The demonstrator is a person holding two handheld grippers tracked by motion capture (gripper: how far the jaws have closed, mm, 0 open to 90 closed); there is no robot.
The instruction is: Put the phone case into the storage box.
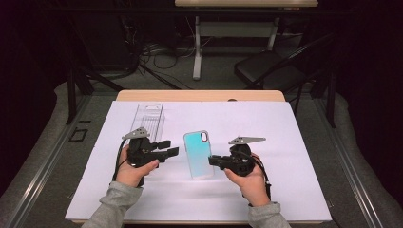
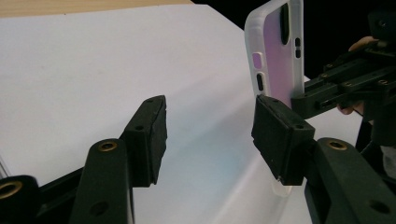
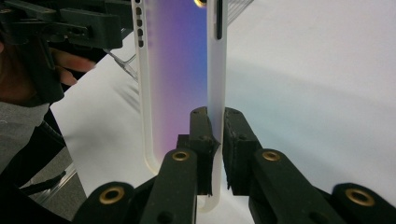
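Phone case (image 1: 197,153) lies mid-sheet on the white paper (image 1: 285,142), between both hands. Right gripper (image 3: 215,140) is clamped on the case's side wall near one end, lifting that edge. Left gripper (image 2: 208,135) sits half open with nothing between its jaws, just left of the case. Clear plastic box (image 1: 148,118) is far left. The step likely goes best with the right pinch kept steady while the left jaws square up on the opposite wall before closing.
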